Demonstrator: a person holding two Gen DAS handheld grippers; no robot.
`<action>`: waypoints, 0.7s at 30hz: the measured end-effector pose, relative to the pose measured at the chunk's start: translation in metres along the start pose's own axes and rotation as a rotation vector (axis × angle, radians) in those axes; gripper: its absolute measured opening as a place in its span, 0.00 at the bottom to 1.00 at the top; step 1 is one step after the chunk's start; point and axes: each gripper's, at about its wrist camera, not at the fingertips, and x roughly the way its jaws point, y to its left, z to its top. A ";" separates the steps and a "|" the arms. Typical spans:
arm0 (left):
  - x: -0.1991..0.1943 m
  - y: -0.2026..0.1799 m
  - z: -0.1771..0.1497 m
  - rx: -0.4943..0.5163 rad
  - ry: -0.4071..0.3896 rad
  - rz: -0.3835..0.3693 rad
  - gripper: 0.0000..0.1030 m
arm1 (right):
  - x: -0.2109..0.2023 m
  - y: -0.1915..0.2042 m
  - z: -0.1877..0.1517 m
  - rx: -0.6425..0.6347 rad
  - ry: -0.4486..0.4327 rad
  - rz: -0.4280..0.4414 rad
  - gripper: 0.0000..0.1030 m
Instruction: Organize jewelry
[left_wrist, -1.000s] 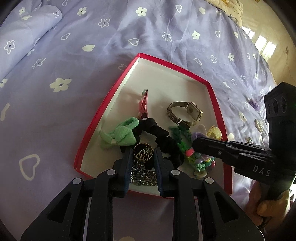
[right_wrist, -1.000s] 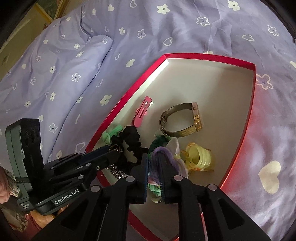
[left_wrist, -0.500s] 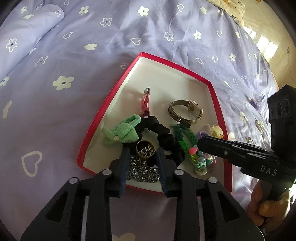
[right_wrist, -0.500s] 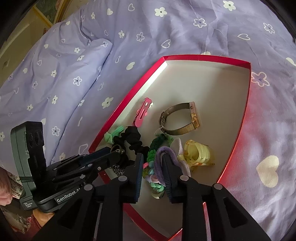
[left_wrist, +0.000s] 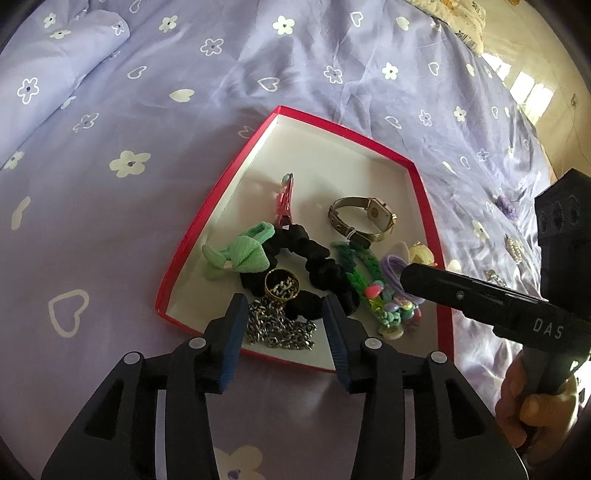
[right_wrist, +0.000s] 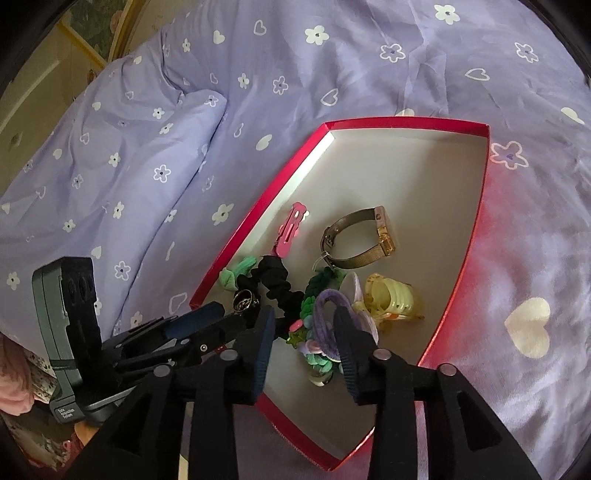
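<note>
A red-rimmed box (left_wrist: 207, 221) lies on the bed. It holds a gold watch (left_wrist: 364, 221), a pink clip (left_wrist: 284, 201), a green bow tie (left_wrist: 240, 254), a black scrunchie (left_wrist: 314, 258), a gold ring (left_wrist: 281, 284) and a silver chain (left_wrist: 277, 328). My left gripper (left_wrist: 284, 306) hovers over the chain with its jaws opening; the pads touch nothing. In the right wrist view my right gripper (right_wrist: 304, 321) is also opening. A purple hair tie (right_wrist: 327, 314) rests loose between its fingers on a beaded bracelet (right_wrist: 314, 354), beside a yellow claw clip (right_wrist: 391, 299).
The lilac sheet (left_wrist: 110, 240) with flowers and hearts surrounds the box, and a pillow (right_wrist: 110, 155) lies to the left. Small loose pieces (left_wrist: 513, 247) sit on the sheet right of the box. A hand (left_wrist: 532, 413) grips the right tool's handle.
Both pairs of jaws have spread apart. The left one has let go of the ring and chain and drawn back a little. The right one has let go of the purple tie.
</note>
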 end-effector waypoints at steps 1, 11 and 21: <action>-0.002 -0.001 0.000 -0.001 -0.002 -0.002 0.43 | -0.002 -0.001 -0.001 0.005 -0.004 0.006 0.37; -0.035 -0.001 -0.011 -0.057 -0.042 -0.019 0.68 | -0.036 -0.009 -0.012 0.041 -0.074 0.024 0.48; -0.050 -0.012 -0.034 -0.140 -0.042 -0.039 0.80 | -0.067 -0.019 -0.041 0.088 -0.123 0.059 0.58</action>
